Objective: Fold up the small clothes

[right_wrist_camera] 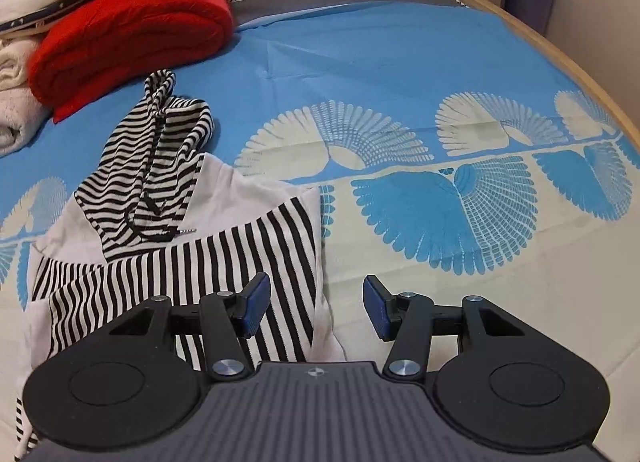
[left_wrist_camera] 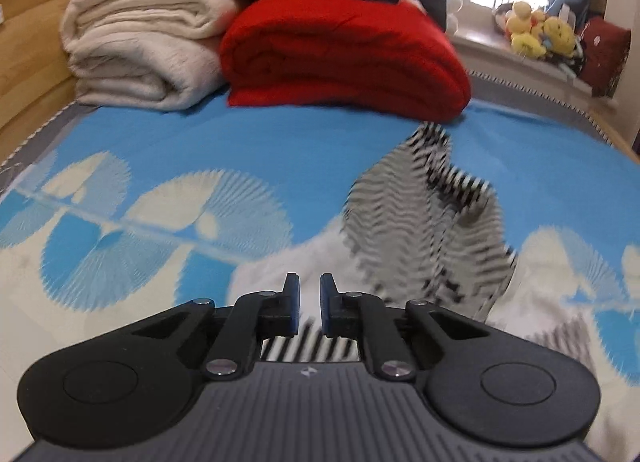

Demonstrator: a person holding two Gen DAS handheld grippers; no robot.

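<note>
A small black-and-white striped hooded garment (right_wrist_camera: 176, 230) lies on the blue patterned bed sheet (right_wrist_camera: 400, 62), its hood bunched at the far end and its white and striped body spread toward me. In the left wrist view the same garment (left_wrist_camera: 420, 222) is blurred. My left gripper (left_wrist_camera: 309, 302) hovers over the garment's near edge with its jaws nearly closed and a narrow gap between them; nothing shows between the pads. My right gripper (right_wrist_camera: 316, 308) is open and empty, its left finger (right_wrist_camera: 254, 306) over the garment's right edge, its right finger over bare sheet.
A folded red blanket (left_wrist_camera: 344, 54) and a cream blanket (left_wrist_camera: 140, 50) with more folded bedding on top stand at the head of the bed. Plush toys (left_wrist_camera: 536, 30) sit on a windowsill. A wooden bed frame (right_wrist_camera: 580, 74) runs along the right side.
</note>
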